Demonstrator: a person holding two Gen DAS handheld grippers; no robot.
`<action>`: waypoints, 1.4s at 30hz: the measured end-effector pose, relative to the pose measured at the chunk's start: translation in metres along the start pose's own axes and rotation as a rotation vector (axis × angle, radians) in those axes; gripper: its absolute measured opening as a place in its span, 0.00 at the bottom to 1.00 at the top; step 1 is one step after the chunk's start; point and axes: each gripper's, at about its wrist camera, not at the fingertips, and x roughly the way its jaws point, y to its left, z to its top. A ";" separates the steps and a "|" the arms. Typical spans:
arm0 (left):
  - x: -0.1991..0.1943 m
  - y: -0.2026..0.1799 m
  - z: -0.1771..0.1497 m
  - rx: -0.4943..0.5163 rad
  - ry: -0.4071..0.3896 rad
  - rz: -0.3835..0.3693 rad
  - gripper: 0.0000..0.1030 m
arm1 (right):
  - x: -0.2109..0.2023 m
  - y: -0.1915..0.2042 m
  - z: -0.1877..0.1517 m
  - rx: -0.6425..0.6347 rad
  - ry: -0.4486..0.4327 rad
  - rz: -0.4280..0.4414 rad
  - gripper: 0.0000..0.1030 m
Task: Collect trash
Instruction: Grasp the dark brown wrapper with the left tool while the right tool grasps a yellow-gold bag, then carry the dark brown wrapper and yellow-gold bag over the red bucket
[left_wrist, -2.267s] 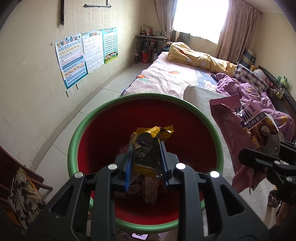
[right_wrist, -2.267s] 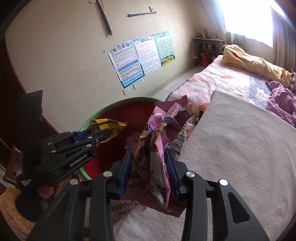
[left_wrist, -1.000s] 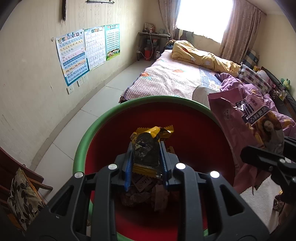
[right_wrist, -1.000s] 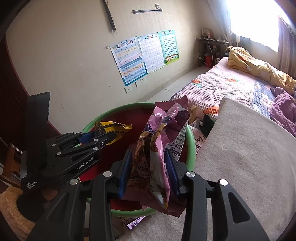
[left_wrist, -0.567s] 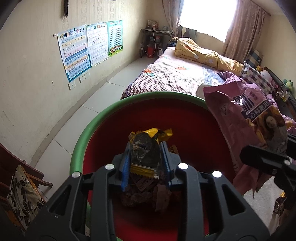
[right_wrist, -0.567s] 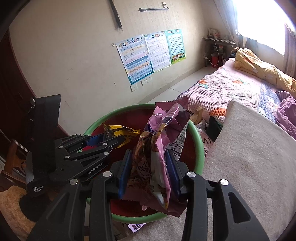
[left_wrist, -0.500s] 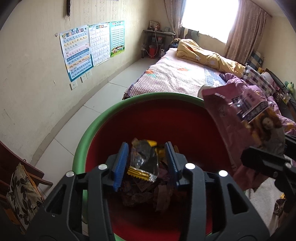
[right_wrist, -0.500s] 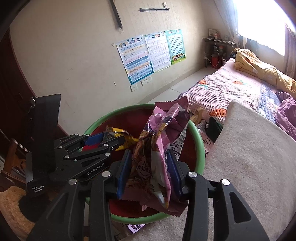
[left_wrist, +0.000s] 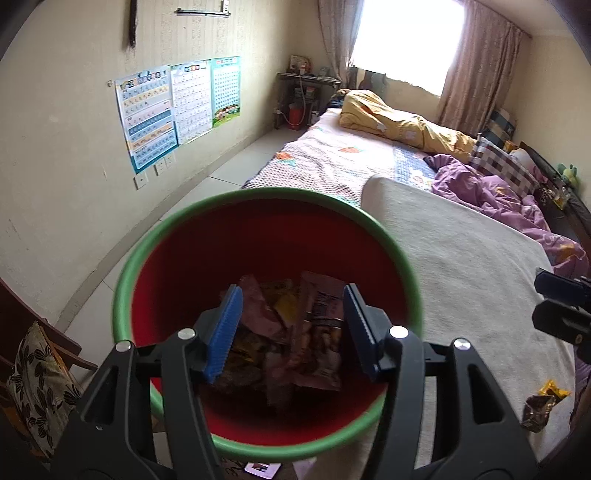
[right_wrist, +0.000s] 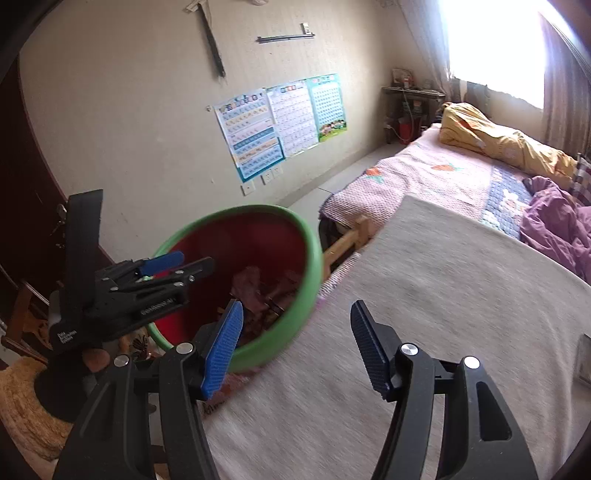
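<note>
Fingers of the left gripper (left_wrist: 291, 328) are spread wide and hold nothing, poised over the green-rimmed red bin (left_wrist: 192, 229) where the wrappers (left_wrist: 317, 332) lie. Fingers of the right gripper (right_wrist: 295, 343) gape equally empty above the beige blanket (right_wrist: 443, 295), just beside the bin.

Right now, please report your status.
Both hand-held grippers, left and right, open, empty. Wrappers inside red bin. Two wrappers left on blanket.

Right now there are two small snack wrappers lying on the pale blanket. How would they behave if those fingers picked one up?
The wrappers look crinkled and flattened, so probably floppy and very light. Their shiny film may be a little slippery. On the soft blanket, a push would likely slide or crumple them, not roll them.
</note>
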 end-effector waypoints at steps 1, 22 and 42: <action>-0.002 -0.014 -0.005 0.013 0.010 -0.030 0.54 | -0.009 -0.010 -0.007 0.007 0.012 -0.025 0.58; -0.019 -0.253 -0.119 0.347 0.278 -0.453 0.68 | -0.085 -0.151 -0.173 0.296 0.239 -0.050 0.35; -0.005 -0.259 -0.122 0.309 0.305 -0.384 0.53 | -0.107 -0.162 -0.129 0.288 0.043 -0.071 0.34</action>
